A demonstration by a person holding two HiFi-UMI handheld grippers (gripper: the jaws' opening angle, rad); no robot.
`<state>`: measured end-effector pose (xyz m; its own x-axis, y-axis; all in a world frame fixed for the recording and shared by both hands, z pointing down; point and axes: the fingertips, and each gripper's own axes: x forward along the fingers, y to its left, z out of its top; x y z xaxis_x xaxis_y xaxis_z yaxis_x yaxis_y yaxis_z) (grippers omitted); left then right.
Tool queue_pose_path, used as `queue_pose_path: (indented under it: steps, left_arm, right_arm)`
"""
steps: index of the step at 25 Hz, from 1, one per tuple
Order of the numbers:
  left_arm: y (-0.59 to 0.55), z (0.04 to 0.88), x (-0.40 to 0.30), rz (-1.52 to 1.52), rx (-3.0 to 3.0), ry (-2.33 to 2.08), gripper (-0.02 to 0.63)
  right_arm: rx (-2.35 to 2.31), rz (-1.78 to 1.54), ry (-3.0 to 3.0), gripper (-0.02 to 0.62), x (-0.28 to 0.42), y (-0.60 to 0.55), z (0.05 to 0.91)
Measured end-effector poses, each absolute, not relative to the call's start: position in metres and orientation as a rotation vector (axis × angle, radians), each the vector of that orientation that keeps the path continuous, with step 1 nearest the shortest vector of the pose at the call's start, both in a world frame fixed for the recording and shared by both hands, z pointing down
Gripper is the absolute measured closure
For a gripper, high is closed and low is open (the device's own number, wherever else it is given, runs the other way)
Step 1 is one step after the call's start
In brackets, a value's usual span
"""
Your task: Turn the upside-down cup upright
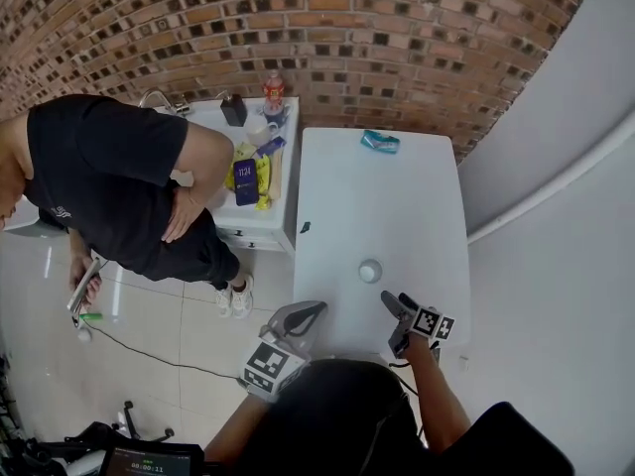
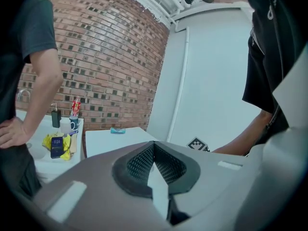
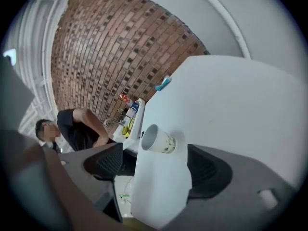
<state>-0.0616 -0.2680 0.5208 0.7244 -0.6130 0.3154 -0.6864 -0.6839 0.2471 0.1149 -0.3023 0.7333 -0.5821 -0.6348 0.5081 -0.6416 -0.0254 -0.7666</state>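
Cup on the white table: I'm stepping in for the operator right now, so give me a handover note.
Left gripper: jaws together, empty, at the table's near edge.
Right gripper: jaws apart, empty, aimed at the cup but short of it.
Cup: stands alone on the table, touching neither gripper. Its wide open mouth seems to face up, so it looks already upright.
Left to do: confirm that from closer up. If so, nothing remains to turn.
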Motion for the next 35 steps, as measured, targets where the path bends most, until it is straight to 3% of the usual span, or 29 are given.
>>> queue_pose_path:
  steps: [2,11,26,35]
  left_arm:
    - [-0.262,0.52,-0.063,0.269,2.593,-0.978,0.591]
    - [-0.226,0.527,-0.073,0.273,2.637,-0.861,0.591]
    - [-0.129,0.516,-0.042,0.294,2.64,-0.85,0.591]
    - [-0.024,0.528,-0.02,0.311,2.635,-0.846,0.591]
  right_arm:
    - [1.443,1.544,-2.227,0.218,0.116,-0.289,0.713]
    - [1.5,1.011,-2.337,0.602,0.099,-0.242,0.643]
    - [1.264,0.6,-2.527,0.603,0.071,-0.151,0.551]
    - [1.163,0.52,-2.579,0.603,0.064,-0.048,0.545]
